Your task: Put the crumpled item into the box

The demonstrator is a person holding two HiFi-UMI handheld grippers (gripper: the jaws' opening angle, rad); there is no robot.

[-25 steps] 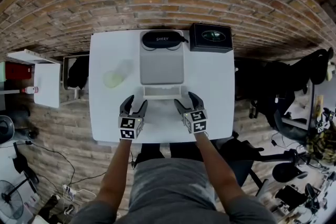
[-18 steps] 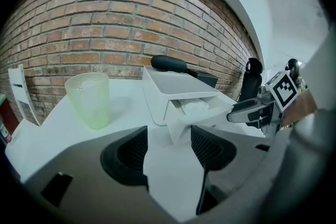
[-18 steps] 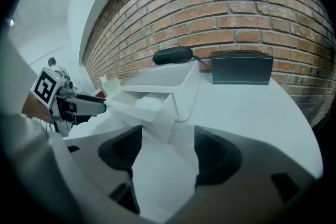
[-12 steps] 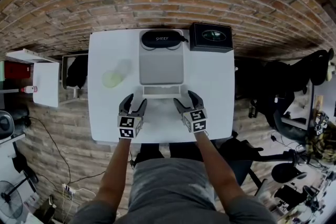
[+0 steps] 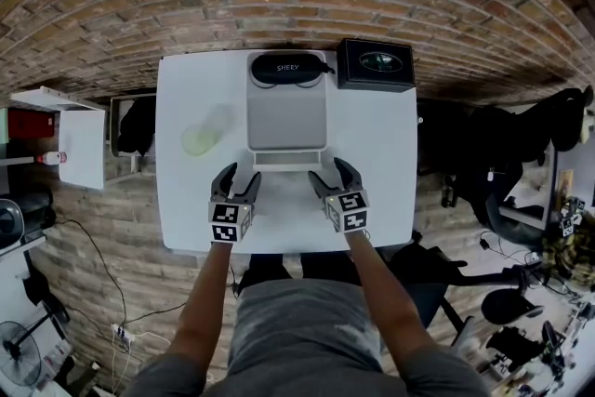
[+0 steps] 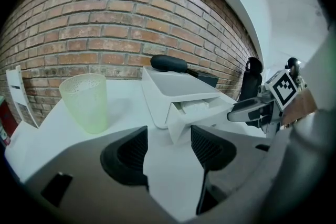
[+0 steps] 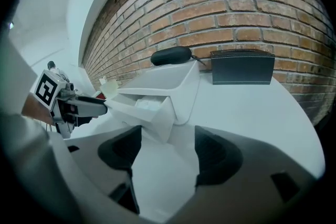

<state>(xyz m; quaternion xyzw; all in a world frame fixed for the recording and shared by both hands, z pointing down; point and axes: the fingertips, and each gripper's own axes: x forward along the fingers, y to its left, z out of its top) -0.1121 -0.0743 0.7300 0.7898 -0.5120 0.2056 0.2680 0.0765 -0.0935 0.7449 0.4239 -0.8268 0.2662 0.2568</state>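
A pale grey box (image 5: 286, 116) stands in the middle of the white table (image 5: 381, 153). Its small drawer (image 5: 286, 160) is pulled out toward me. A crumpled white item (image 6: 197, 106) lies inside the drawer, and it also shows in the right gripper view as a crumpled white item (image 7: 146, 104). My left gripper (image 5: 237, 178) hovers just left of the drawer front, open and empty. My right gripper (image 5: 331, 173) hovers just right of it, also open and empty. Each gripper view shows the drawer a short way beyond the jaws.
A translucent green cup (image 5: 199, 139) stands left of the box. A black glasses case (image 5: 288, 68) rests on the box's far end. A black box (image 5: 376, 65) sits at the table's far right corner against the brick wall. A white shelf (image 5: 70, 139) stands off the left edge.
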